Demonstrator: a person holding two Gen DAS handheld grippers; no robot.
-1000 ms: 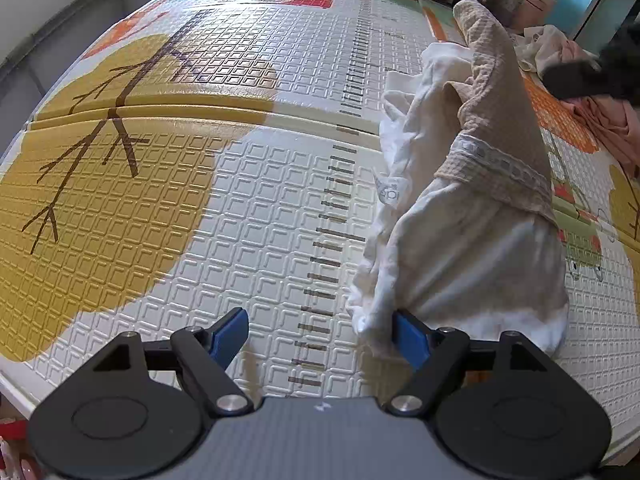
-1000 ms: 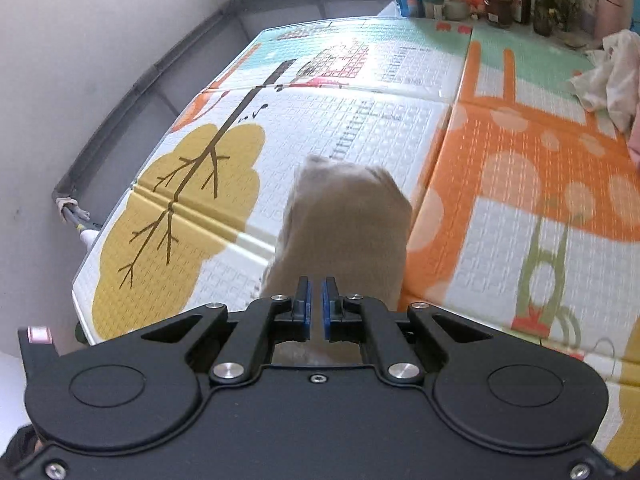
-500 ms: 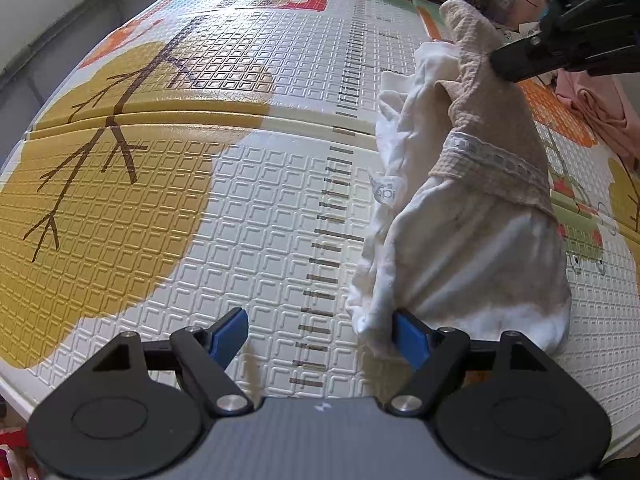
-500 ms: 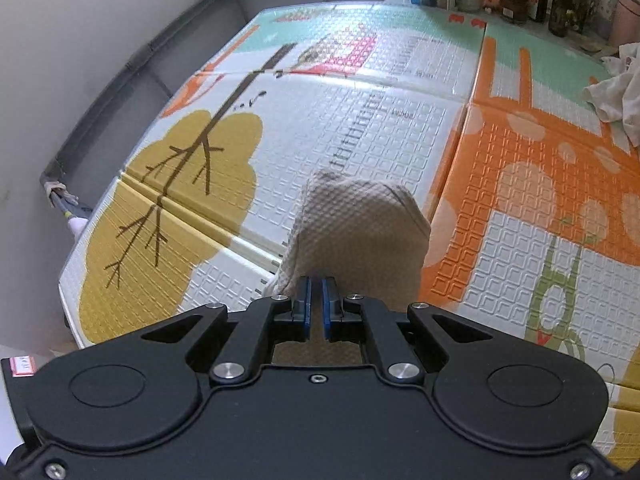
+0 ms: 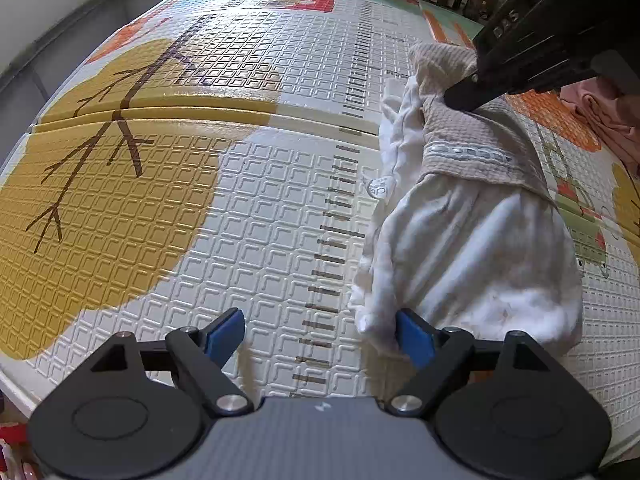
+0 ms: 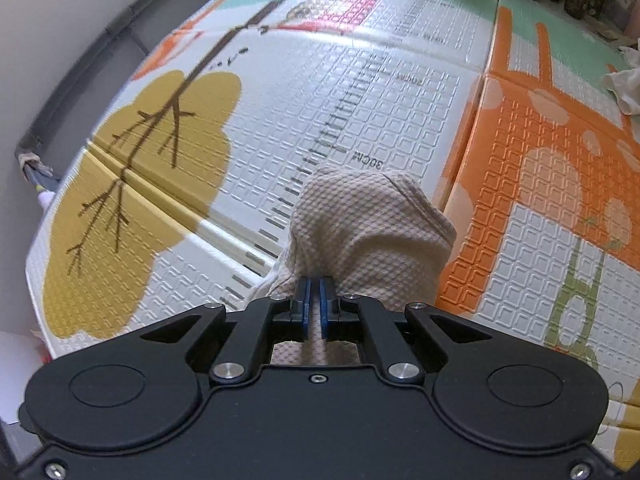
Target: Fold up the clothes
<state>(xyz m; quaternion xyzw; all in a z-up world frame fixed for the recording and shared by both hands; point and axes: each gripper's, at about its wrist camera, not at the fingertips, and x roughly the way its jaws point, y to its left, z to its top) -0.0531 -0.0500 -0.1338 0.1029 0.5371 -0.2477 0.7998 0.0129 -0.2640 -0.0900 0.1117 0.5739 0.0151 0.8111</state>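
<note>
Patterned play mat (image 5: pixel 248 208) carries one bunched garment (image 5: pixel 472 240), still unfolded. Right gripper (image 6: pixel 314 300) pinches its beige end; left gripper (image 5: pixel 320 332) has just widened, clamping nothing.

surface: patterned foam play mat (image 5: pixel 248 240) | on it: beige-and-white garment (image 5: pixel 472 216)
</note>
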